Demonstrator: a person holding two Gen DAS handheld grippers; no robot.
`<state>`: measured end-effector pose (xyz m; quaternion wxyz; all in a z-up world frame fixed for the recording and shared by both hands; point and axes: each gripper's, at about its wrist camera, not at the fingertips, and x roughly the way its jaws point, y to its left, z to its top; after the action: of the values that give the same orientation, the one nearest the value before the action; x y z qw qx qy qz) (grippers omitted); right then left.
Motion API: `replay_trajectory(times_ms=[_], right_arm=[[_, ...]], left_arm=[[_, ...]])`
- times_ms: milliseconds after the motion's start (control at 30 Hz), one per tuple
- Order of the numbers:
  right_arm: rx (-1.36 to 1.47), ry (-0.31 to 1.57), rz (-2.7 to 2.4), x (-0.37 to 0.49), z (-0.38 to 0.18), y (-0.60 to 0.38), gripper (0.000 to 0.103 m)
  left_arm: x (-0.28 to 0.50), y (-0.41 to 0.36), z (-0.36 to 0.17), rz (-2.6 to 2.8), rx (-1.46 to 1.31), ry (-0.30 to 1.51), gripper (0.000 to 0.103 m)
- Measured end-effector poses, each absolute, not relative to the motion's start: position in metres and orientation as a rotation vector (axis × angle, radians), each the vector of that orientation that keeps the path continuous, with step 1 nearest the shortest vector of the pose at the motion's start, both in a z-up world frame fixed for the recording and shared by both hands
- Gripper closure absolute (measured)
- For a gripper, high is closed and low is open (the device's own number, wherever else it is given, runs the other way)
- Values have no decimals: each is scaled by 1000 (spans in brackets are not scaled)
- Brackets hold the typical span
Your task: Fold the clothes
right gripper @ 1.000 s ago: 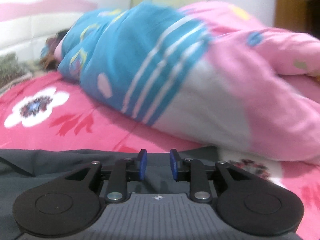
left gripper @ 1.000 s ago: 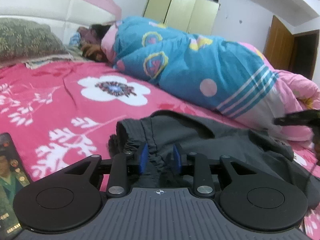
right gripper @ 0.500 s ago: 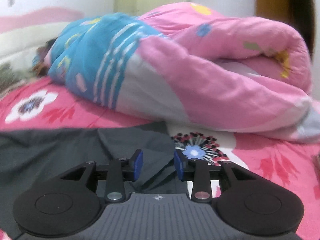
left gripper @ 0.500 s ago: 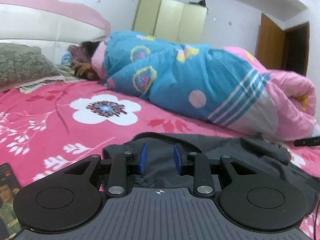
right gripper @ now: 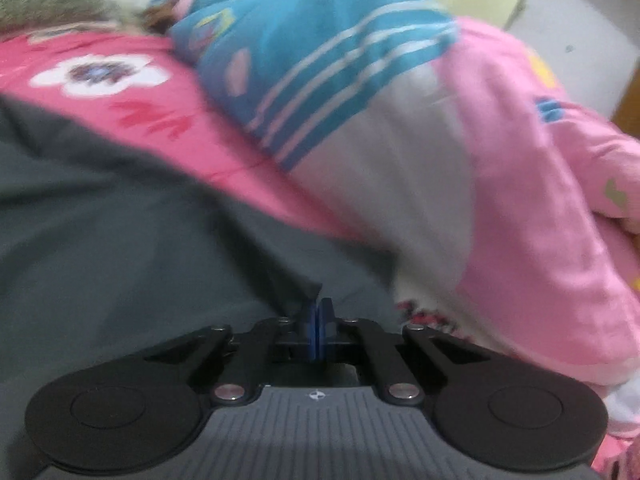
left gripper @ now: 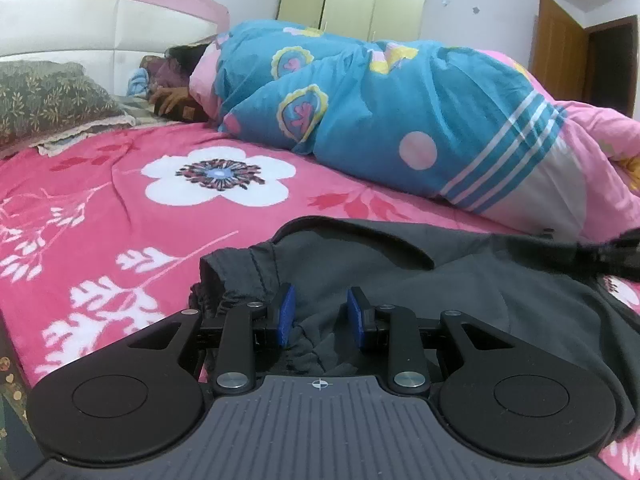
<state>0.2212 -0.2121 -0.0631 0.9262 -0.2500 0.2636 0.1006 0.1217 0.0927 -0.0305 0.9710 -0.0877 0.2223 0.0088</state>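
1. A dark grey garment is lying on the bed, on a pink sheet with white flowers, near the front edge.
2. The left hand-held gripper is hovering low over the gathered, elastic end of the garment. Its blue pads are standing apart, with wrinkled cloth between them. I cannot tell if the pads are pressing on this cloth.
3. The right hand-held gripper is sitting at the far edge of the garment, towards its right side. Its jaws have just been closing, and now the blue pads are meeting each other. A small peak of grey cloth is rising just at the tips, so it seems to be pinching the edge, but the picture is blurred.
4. In the left view, a dark blurred shape at the right edge, over the garment, is probably the right hand-held gripper.
5. Behind the garment, a blue and pink quilt is lying across the bed, and a person is lying under it, near the headboard.
6. A patterned pillow is resting at the left of the bed.
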Motion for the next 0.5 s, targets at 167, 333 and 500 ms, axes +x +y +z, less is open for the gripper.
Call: replay_trajectory(times_ms=[167,333,500], right_arm=[[-523,515,156,241,-64,-216,102],[-530,526,126,267,-69,-216,102],[-538,534,122,285,-71,-213,102]], left_arm=[[122,93,-32,18,-183,455,75],[123,92,-33,17,-177,460,75],[124,93,-34,16,-180,463,75]])
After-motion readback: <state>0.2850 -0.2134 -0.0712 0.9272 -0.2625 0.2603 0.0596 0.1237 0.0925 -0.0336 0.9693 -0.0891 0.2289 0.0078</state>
